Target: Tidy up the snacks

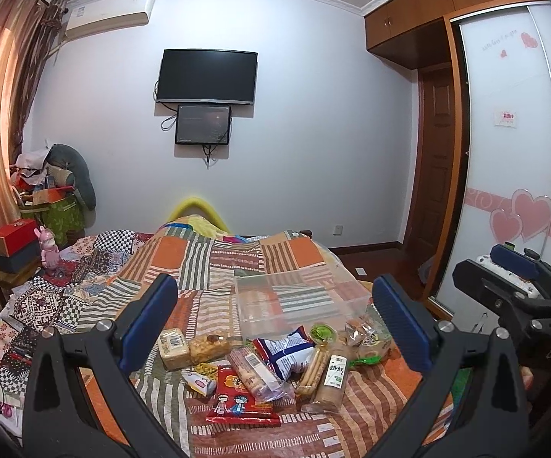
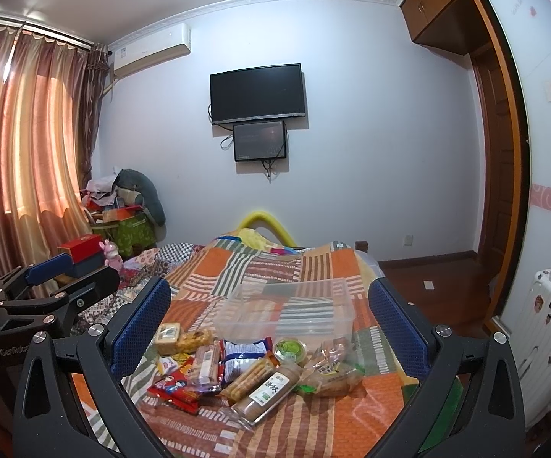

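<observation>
Several snack packs lie in a pile on the patchwork bedspread point(image 1: 237, 259): a red cartoon pack point(image 1: 241, 400), a blue-white bag point(image 1: 288, 351), a long biscuit sleeve with a green label point(image 1: 332, 381) and a green cup point(image 1: 323, 333). A clear plastic box point(image 1: 290, 301) stands empty just behind the pile; it also shows in the right wrist view point(image 2: 286, 311). My left gripper point(image 1: 275, 320) is open above the pile and holds nothing. My right gripper point(image 2: 271, 324) is open above the same pile point(image 2: 252, 370) and holds nothing.
The bed's far end has a yellow rail point(image 1: 199, 206). Boxes and bags are stacked at the left by the curtain point(image 1: 46, 206). A wardrobe with sliding doors point(image 1: 512, 152) stands on the right, a white suitcase point(image 2: 546, 324) in front of it. A TV point(image 1: 206, 76) hangs on the wall.
</observation>
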`<state>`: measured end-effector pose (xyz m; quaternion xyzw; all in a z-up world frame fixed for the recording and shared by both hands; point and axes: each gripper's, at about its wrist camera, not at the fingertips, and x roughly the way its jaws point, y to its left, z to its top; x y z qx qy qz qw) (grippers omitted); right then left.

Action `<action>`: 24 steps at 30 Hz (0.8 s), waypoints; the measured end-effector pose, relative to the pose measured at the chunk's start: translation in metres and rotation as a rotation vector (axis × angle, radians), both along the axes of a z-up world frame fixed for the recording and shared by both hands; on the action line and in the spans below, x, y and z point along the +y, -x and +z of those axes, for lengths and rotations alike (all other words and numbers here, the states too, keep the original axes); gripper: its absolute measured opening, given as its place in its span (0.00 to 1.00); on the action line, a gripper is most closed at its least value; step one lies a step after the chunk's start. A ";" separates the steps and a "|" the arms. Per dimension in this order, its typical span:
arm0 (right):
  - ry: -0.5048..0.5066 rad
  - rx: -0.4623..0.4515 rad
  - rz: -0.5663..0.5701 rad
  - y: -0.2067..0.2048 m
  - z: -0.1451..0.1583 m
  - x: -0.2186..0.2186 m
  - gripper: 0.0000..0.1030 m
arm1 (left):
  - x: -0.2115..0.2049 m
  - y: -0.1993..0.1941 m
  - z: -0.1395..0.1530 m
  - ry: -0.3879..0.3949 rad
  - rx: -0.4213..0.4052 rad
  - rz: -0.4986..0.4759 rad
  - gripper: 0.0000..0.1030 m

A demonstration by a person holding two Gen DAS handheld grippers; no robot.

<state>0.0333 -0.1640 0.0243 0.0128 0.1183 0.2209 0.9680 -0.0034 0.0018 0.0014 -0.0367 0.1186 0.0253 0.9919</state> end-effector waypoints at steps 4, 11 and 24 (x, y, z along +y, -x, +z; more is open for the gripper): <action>-0.002 0.002 0.000 -0.002 -0.001 -0.001 1.00 | 0.001 0.001 -0.001 -0.003 -0.003 -0.005 1.00; -0.005 0.023 0.000 -0.010 -0.010 -0.002 1.00 | 0.001 -0.007 -0.007 -0.015 0.017 -0.011 1.00; 0.052 0.176 -0.019 -0.053 -0.051 -0.008 0.85 | 0.030 -0.067 -0.068 0.009 0.254 -0.037 0.56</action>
